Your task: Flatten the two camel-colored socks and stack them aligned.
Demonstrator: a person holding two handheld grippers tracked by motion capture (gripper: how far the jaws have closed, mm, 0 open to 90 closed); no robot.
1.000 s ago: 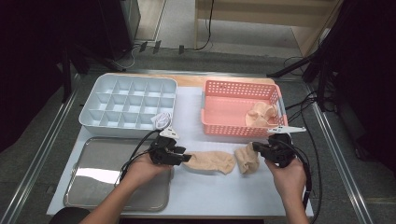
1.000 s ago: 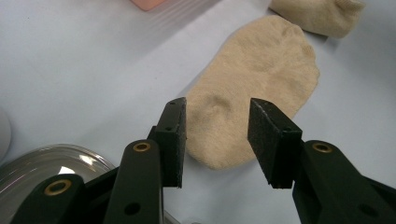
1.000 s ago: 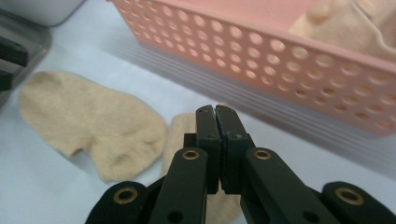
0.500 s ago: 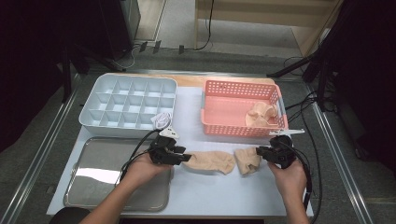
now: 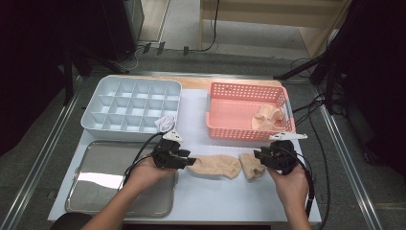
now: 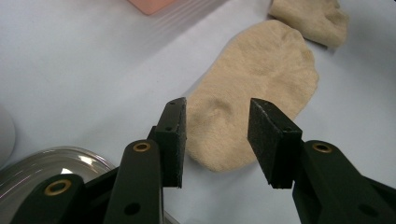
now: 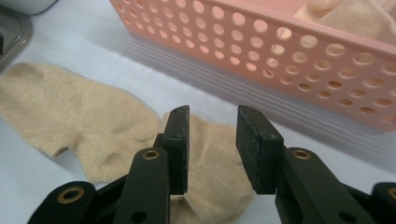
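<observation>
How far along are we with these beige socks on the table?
Two socks lie on the table: a flat sock and a folded sock. The right gripper has just been opening over the folded one, its fingers not pressing it. The left gripper hangs open over the flat sock. More socks sit in the pink basket.

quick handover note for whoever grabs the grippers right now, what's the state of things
Left gripper: open, jaws either side of the left end of the larger beige sock, not pressing it.
Right gripper: jaws have just been opening, now open over the smaller folded sock; no grip.
Both socks lie flat on the white table, side by side in front of the pink basket.
More beige socks sit in the basket's right corner.
Done: two socks laid out on the table.
Left: probably pairing or folding them; the grey divided tray and the metal tray look unused.
</observation>
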